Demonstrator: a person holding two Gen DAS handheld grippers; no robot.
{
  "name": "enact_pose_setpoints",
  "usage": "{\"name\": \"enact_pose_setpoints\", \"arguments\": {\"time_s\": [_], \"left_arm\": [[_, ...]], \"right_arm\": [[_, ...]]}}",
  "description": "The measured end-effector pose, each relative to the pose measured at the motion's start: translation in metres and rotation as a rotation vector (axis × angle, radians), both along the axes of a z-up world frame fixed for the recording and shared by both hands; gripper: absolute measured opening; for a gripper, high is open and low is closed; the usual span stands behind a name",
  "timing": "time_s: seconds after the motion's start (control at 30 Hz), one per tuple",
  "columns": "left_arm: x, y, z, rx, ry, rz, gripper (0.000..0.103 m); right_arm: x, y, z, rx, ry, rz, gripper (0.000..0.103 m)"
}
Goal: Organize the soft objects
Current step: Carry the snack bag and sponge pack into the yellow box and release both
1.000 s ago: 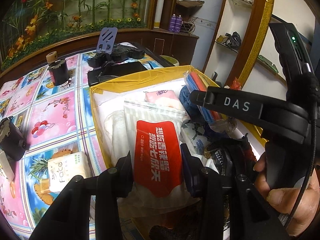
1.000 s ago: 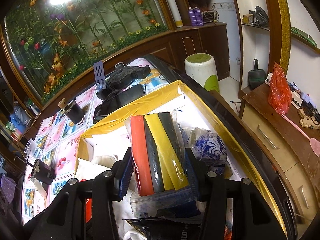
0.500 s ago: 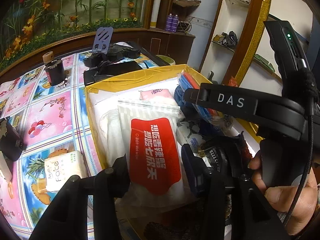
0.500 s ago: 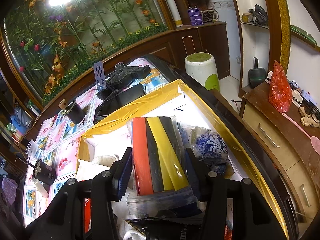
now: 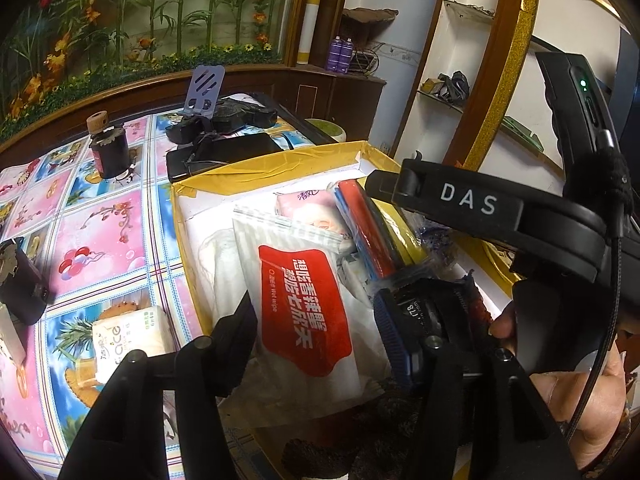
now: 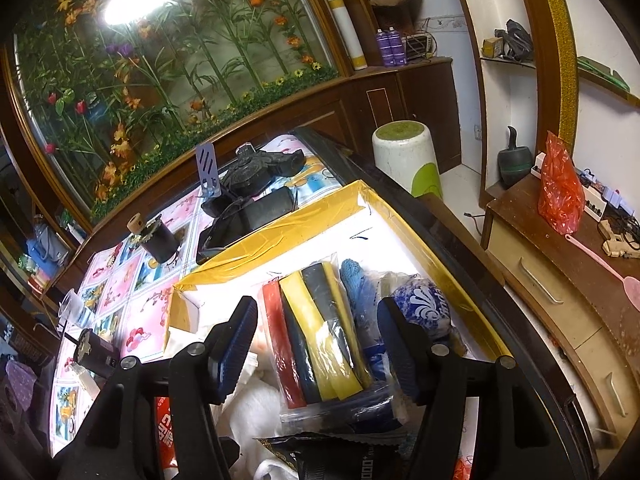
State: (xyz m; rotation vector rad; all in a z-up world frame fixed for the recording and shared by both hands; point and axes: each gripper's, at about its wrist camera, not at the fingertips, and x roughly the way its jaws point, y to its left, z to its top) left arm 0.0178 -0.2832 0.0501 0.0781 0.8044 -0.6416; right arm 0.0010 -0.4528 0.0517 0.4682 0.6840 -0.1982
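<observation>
A white wet-wipe pack with a red label (image 5: pixel 304 308) lies in the yellow-taped cardboard box (image 5: pixel 276 168). My left gripper (image 5: pixel 314 324) straddles it, jaws opening, and its pads stand just off the pack's sides. A clear bag of red, black and yellow strips (image 6: pixel 316 320) rests tilted in the same box (image 6: pixel 280 236). My right gripper (image 6: pixel 318 348) is around it with jaws opening and gaps on both sides. The same bag (image 5: pixel 372 232) shows in the left wrist view under the black housing marked DAS (image 5: pixel 468 200).
The box also holds a pink pack (image 5: pixel 308 204), white cloth (image 5: pixel 220 264), a blue cloth (image 6: pixel 360 284) and a blue-white patterned bundle (image 6: pixel 420 304). A tissue pack (image 5: pixel 128 336), a dark jar (image 5: pixel 108 152) and black devices (image 5: pixel 224 120) sit on the patterned tablecloth. A hand (image 5: pixel 580 400) is at lower right.
Both grippers' jaws have widened and let go. The bag of coloured strips has sunk and tilted into the box; the wet-wipe pack has settled lower between the left fingers.
</observation>
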Motion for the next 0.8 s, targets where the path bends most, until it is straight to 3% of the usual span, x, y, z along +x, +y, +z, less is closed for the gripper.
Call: {"name": "enact_pose_setpoints", "arguments": {"time_s": [0.27,0.37,0.43,0.57,0.8], "left_arm": [[-0.003,0.004,0.007,-0.025,-0.009,0.005,0.058],[-0.008,0.005,0.013,-0.039,-0.045,-0.005,0.07],[-0.014,0.007,0.019,-0.055,-0.073,-0.01,0.085],[-0.022,0.009,0.028,-0.057,-0.128,-0.009,0.086],[-0.018,0.028,0.035,-0.071,-0.117,0.021,0.086]], "right_arm": [[-0.005,-0.001,0.004,0.0,-0.021,-0.005,0.066],[-0.007,-0.001,0.006,0.001,-0.036,-0.01,0.066],[-0.008,-0.001,0.006,-0.002,-0.042,-0.009,0.066],[-0.01,0.0,0.007,-0.001,-0.046,-0.009,0.066],[-0.01,0.0,0.01,-0.001,-0.058,-0.002,0.066]]}}
